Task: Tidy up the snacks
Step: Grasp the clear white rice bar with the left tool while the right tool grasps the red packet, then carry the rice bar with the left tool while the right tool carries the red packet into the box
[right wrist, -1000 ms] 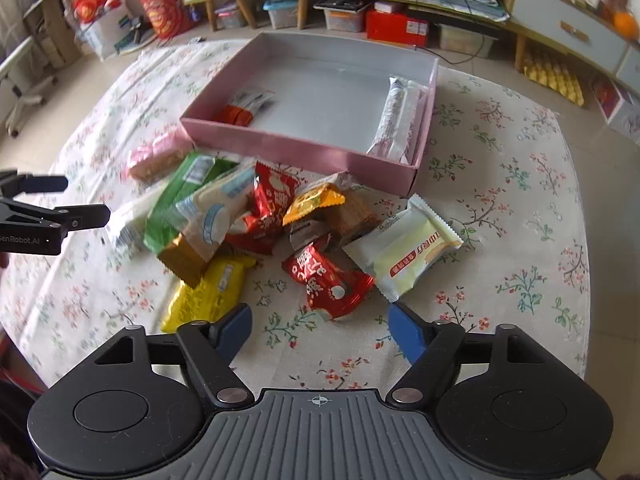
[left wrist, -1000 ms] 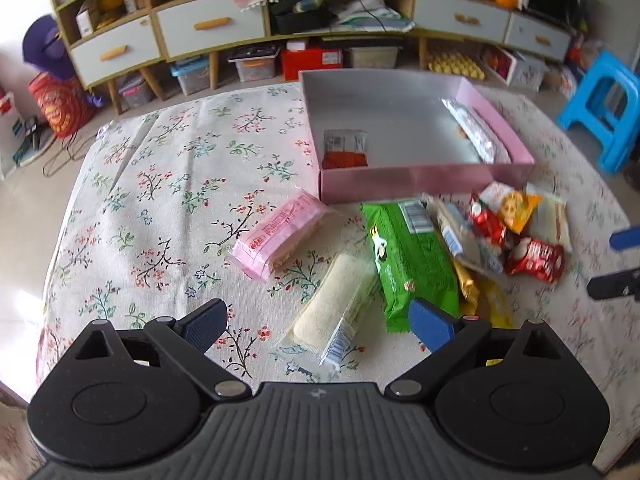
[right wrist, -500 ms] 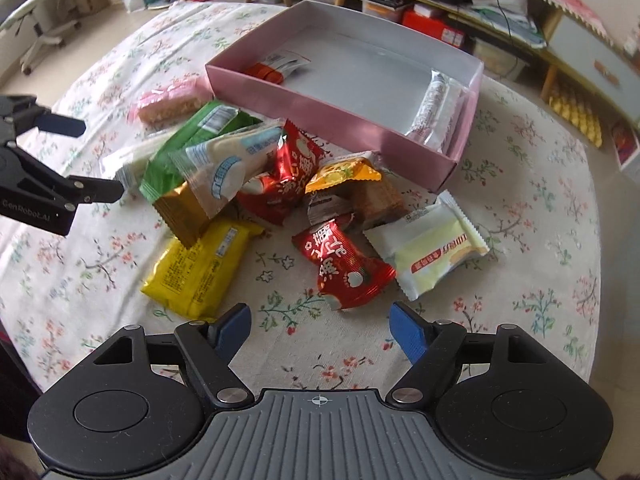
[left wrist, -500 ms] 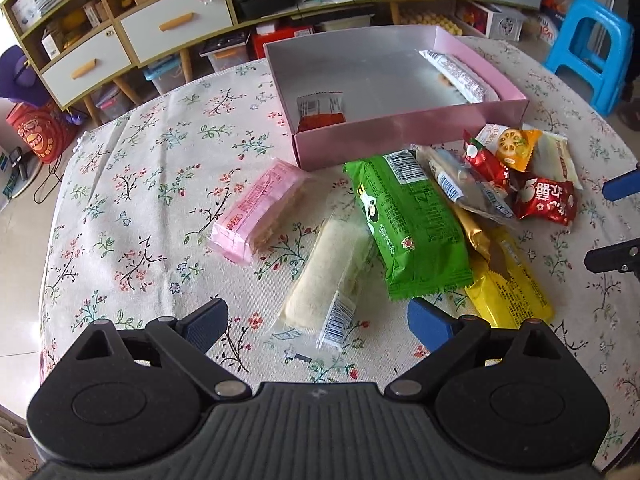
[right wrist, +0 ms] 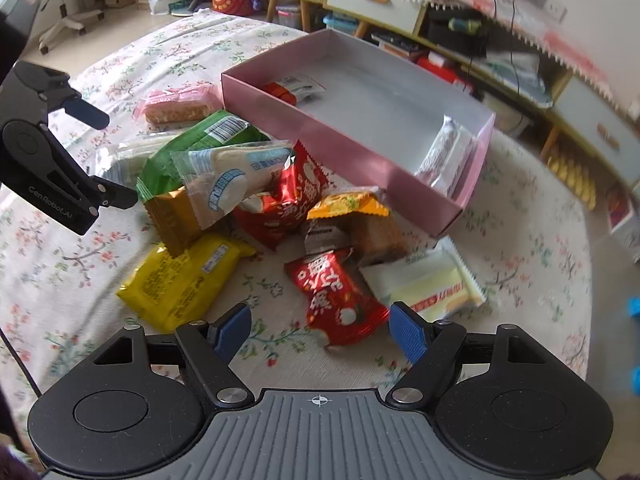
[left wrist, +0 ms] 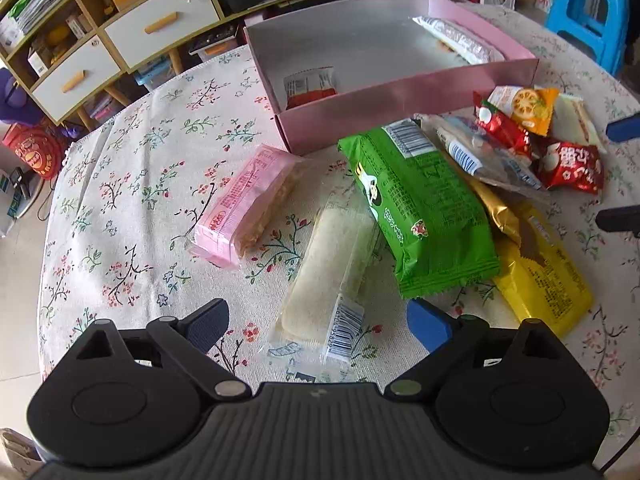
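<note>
**Operator:** My left gripper [left wrist: 318, 322] is wide open and holds nothing; the pale cream bar in a clear wrapper [left wrist: 326, 280] lies on the cloth right between its fingers, untouched. My right gripper [right wrist: 320, 330] is just as wide and empty, with the red foil packet [right wrist: 336, 300] lying between its blue pads.

**Observer:** And the box?

**Operator:** The pink box [right wrist: 340, 140] sits on the bench [left wrist: 120, 208] just beyond the pile. Only two snacks are inside: a small red-and-white packet [left wrist: 310, 88] at its near left corner and a long silvery bar [left wrist: 456, 38] along its right wall. By my reckoning the job has barely begun.

**Observer:** What's left outside?

**Operator:** Nearly everything. In front of the box: a pink wafer pack [left wrist: 244, 204] to the left, the green packet [left wrist: 416, 208] leaning over the gold and yellow ones [left wrist: 544, 280], a blue-printed clear pack, a second red packet [right wrist: 288, 200], an orange one [right wrist: 348, 204] and a white wafer pack [right wrist: 424, 288].

**Observer:** Anything in the way?

**Operator:** The packets overlap, so lifting one may drag its neighbour. The box's near wall must be cleared too. A blue stool [left wrist: 588, 12] stands beyond the box, well apart.
</note>
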A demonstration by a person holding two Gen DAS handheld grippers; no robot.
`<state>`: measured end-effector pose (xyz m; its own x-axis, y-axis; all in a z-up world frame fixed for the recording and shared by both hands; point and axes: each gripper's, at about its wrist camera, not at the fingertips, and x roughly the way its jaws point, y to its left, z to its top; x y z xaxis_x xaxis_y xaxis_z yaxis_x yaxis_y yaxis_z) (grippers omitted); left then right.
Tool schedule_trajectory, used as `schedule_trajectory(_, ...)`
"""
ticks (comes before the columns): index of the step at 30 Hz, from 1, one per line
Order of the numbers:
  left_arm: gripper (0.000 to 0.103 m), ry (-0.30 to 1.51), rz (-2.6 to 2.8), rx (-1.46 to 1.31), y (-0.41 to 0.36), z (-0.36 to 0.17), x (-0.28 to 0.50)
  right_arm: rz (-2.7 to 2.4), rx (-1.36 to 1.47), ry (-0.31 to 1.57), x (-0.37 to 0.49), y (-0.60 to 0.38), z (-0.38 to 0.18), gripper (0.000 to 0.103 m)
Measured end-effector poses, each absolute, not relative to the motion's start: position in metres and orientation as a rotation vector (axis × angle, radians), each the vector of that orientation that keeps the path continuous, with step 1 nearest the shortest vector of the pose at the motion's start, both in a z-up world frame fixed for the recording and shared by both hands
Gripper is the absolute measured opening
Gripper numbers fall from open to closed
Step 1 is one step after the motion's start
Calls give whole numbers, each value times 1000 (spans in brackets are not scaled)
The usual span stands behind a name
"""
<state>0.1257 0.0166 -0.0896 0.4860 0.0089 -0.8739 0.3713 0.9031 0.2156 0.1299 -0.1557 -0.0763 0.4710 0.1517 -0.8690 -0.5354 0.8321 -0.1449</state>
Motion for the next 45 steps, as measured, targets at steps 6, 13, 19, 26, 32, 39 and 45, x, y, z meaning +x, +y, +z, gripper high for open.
schedule_trajectory(6, 87, 1031, -242, 435, 15, -89, 123, 438, -475, 963, 134, -150, -84, 75)
schedule_trajectory(13, 67, 1009, -266, 442, 11, -87, 120, 423, -489, 951, 138, -150, -90, 72)
schedule_trajectory(19, 39, 1010, -310, 429, 10, -86, 116, 441, -515, 996, 138, -151, -99, 49)
schedule_trajectory(26, 32, 1015, -320, 452, 8, -85, 112, 413, -392, 1097, 148, -157, -91, 35)
schedule_trajectory(32, 31, 1041, -317, 443, 11, -83, 113, 416, -290, 1140, 150, -165, -81, 35)
schedule_trajectory(39, 31, 1066, -319, 432, 16, -78, 112, 409, -267, 1161, 152, -168, -77, 34)
schedule_trajectory(45, 30, 1064, -320, 350, 29, -64, 114, 419, -263, 1178, 151, -167, -76, 33)
